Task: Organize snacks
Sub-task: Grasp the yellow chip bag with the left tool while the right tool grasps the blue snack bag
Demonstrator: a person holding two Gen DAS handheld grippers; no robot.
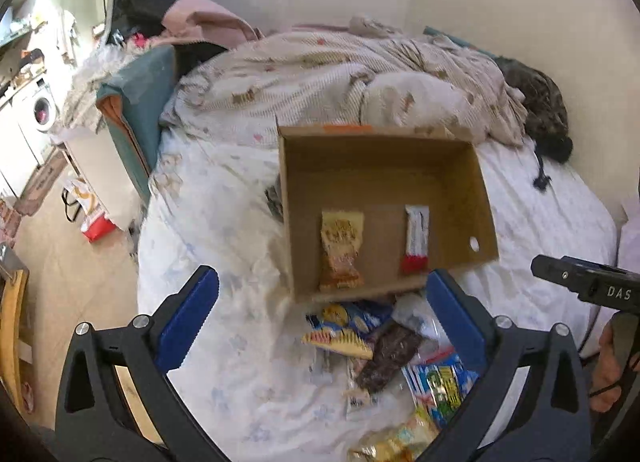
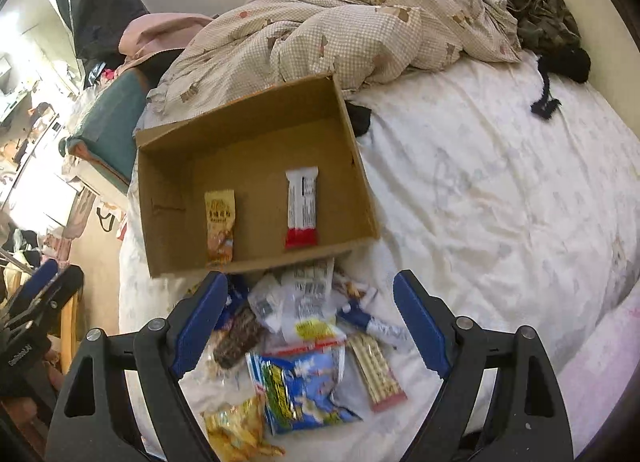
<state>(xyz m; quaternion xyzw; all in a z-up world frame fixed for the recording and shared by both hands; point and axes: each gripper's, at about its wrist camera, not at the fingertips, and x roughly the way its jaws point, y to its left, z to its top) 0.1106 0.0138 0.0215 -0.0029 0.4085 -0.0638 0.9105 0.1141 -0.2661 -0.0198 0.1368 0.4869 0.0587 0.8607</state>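
Note:
An open cardboard box (image 1: 476, 198) (image 2: 168, 206) sits on the bed. Inside lie a yellow snack packet (image 1: 340, 250) (image 2: 219, 226) and a white-and-red bar (image 1: 416, 240) (image 2: 303, 208). A pile of loose snacks (image 1: 384, 350) (image 2: 304, 342) lies on the sheet in front of the box, among them a dark bar (image 1: 386, 354) (image 2: 239, 338) and a blue bag (image 2: 304, 390). My left gripper (image 1: 320, 310) is open and empty above the pile. My right gripper (image 2: 310, 314) is open and empty above the pile; its body shows in the left wrist view (image 1: 588, 282).
A crumpled beige duvet (image 1: 340, 78) (image 2: 360, 22) lies behind the box. Dark clothing (image 1: 540, 110) (image 2: 536, 18) sits at the far right by the wall. The bed's left edge drops to the floor, with a teal cushion (image 1: 140, 110) and bags (image 1: 88, 210) there.

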